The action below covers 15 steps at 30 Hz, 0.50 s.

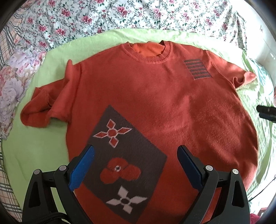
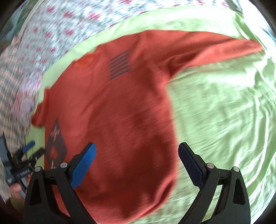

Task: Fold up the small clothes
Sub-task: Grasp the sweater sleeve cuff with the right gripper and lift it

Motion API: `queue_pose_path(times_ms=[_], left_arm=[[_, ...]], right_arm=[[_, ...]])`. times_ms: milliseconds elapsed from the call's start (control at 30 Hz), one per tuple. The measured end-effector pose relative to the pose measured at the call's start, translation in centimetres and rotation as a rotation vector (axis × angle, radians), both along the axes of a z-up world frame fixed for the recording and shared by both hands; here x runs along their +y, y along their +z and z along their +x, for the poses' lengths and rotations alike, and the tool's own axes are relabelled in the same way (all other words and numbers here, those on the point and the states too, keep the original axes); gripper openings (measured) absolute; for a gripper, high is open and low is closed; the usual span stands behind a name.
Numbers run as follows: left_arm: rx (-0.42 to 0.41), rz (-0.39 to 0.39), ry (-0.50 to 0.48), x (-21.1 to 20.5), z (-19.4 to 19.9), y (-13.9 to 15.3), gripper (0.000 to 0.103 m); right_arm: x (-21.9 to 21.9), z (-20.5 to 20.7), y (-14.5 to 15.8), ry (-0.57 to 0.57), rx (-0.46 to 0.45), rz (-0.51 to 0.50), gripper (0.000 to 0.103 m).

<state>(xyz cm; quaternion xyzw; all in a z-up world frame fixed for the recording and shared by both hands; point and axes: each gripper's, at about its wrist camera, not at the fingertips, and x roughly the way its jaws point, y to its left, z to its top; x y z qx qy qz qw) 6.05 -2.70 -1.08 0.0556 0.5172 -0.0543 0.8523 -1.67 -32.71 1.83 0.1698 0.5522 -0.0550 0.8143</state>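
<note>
An orange short-sleeved knit top (image 1: 155, 96) lies flat, front up, on a light green sheet (image 1: 38, 149). It has a grey patch with flower shapes (image 1: 120, 162) low on its left and grey stripes (image 1: 197, 69) at the chest. My left gripper (image 1: 136, 153) is open and empty above the patch. My right gripper (image 2: 137, 151) is open and empty above the top's lower right body (image 2: 120, 120); that view is blurred. The left gripper shows at the far left of the right wrist view (image 2: 32, 149), and the right gripper's tip at the left wrist view's right edge (image 1: 266, 111).
A flowered cloth (image 1: 103, 15) lies beyond the green sheet (image 2: 224, 112). A flowered pillow (image 1: 12, 86) and plaid fabric (image 1: 6, 189) are at the left. Both sleeves (image 1: 39, 106) (image 2: 215, 46) are spread outward.
</note>
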Motion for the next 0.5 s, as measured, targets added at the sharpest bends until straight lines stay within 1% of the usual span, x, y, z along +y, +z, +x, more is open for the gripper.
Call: queue_pose_path(times_ms=[133, 267, 300, 367, 433, 500], left_arm=[[0.017, 0.005, -0.017, -1.4, 1.5, -0.5, 0.097], [0.039, 0.012, -0.034, -3.0, 2.9, -1.3, 0.097], [0.048, 0.010, -0.035, -3.3, 3.2, -1.5, 0.097], [0.070, 0.005, -0.037, -4.0, 3.9, -1.9, 0.097], [0.080, 0.009, -0.038, -4.7, 4.6, -2.3, 0.097], [0.089, 0.012, -0.038, -5.2, 5.2, -2.6, 0.097]], right_arm=[[-5.7, 0.8, 0.8, -0.133, -0.032, -0.005, 0.096], [-11.6, 2.2, 2.1, -0.284, -0.093, -0.052, 0.095], [-13.1, 2.8, 2.3, -0.322, -0.106, -0.073, 0.093], [-16.3, 4.4, 2.6, -0.392, -0.130, -0.100, 0.076], [-19.4, 6.1, 2.7, -0.458, -0.141, -0.114, 0.071], [-22.5, 7.4, 2.8, -0.512, -0.156, -0.119, 0.070]])
